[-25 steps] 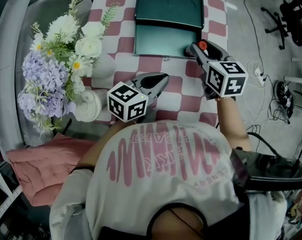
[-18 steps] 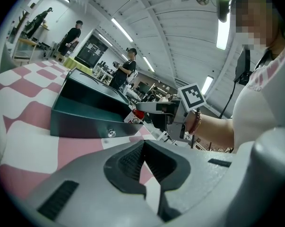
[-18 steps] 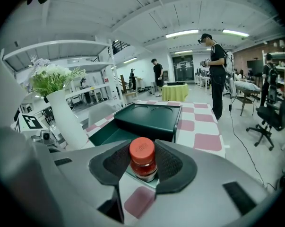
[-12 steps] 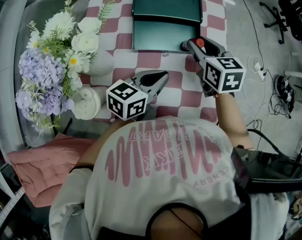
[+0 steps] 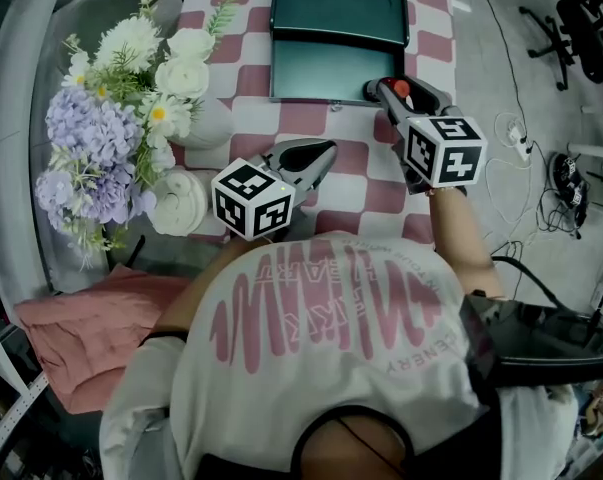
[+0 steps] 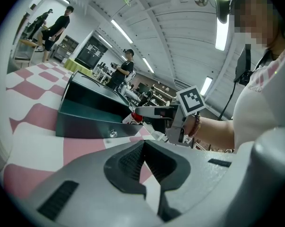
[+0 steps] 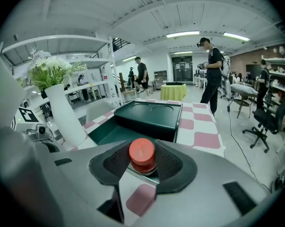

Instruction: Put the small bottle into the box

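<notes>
The small bottle [image 7: 142,156], with a red cap, sits between the pads of my right gripper [image 7: 142,148], which is shut on it. In the head view that gripper [image 5: 383,88] holds the bottle [image 5: 402,89] at the front right corner of the open dark green box [image 5: 321,73]. The box's tray [image 7: 107,132] lies just beyond the cap, with its lid [image 7: 149,115] standing up behind. My left gripper [image 5: 326,153] hovers over the checkered cloth in front of the box, shut, with nothing in it [image 6: 143,143]. From the left gripper view the bottle's cap [image 6: 136,117] shows beside the box [image 6: 85,122].
A white vase [image 5: 203,126] with white and purple flowers [image 5: 111,98] stands left of the box, and a second white vessel [image 5: 179,206] sits nearer. A pink cloth [image 5: 81,338] lies at lower left. The table's right edge drops to a floor with cables [image 5: 521,153].
Only the view has shifted slightly. Both grippers keep their places, the right one still closed on the bottle.
</notes>
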`<state>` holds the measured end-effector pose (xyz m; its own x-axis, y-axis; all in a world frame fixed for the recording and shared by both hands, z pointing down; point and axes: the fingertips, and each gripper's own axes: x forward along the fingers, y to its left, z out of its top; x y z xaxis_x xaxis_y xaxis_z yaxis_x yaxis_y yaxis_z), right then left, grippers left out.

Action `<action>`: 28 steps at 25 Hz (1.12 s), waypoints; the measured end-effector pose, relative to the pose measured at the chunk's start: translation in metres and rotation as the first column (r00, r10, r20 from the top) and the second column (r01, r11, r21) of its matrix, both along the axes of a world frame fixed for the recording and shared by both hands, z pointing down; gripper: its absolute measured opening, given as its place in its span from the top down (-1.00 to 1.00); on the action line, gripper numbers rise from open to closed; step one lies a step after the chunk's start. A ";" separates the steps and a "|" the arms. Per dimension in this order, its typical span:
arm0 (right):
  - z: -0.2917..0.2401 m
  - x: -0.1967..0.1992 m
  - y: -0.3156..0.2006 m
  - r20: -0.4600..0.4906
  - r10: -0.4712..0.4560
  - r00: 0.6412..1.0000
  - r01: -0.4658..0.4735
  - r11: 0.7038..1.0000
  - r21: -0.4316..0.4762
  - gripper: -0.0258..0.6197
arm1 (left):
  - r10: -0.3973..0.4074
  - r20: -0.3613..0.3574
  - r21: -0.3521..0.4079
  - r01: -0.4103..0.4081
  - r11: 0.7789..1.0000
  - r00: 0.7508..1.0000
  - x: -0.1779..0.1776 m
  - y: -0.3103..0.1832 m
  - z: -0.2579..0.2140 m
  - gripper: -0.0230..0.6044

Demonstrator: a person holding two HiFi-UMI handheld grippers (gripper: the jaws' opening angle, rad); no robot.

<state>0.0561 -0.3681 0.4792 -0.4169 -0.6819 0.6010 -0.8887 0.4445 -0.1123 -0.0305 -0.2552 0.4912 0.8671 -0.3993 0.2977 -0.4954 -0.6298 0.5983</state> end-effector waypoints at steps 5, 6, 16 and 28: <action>0.001 -0.002 0.001 -0.021 0.000 1.000 0.000 1.000 0.010 0.45 | -0.005 -0.001 -0.002 0.005 1.000 1.000 -0.002 0.004 0.001 0.91; 0.001 -0.003 0.001 -0.028 -0.001 1.000 0.001 1.000 0.012 0.45 | -0.006 -0.001 -0.003 0.006 1.000 1.000 -0.002 0.005 0.001 0.91; 0.005 -0.006 0.001 -0.052 -0.013 0.999 0.014 1.000 0.017 0.45 | -0.044 0.006 0.009 0.044 0.999 0.999 -0.009 0.014 -0.004 0.91; 0.008 -0.011 0.005 -0.122 -0.075 0.990 0.079 0.997 0.023 0.45 | -0.169 0.009 0.012 0.169 0.986 0.986 -0.020 0.034 -0.017 0.91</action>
<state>0.0456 -0.3632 0.4871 -0.3943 -0.6674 0.6318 -0.8580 0.5136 0.0071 -0.0509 -0.2213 0.4744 0.7838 -0.5433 0.3007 -0.6013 -0.5432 0.5859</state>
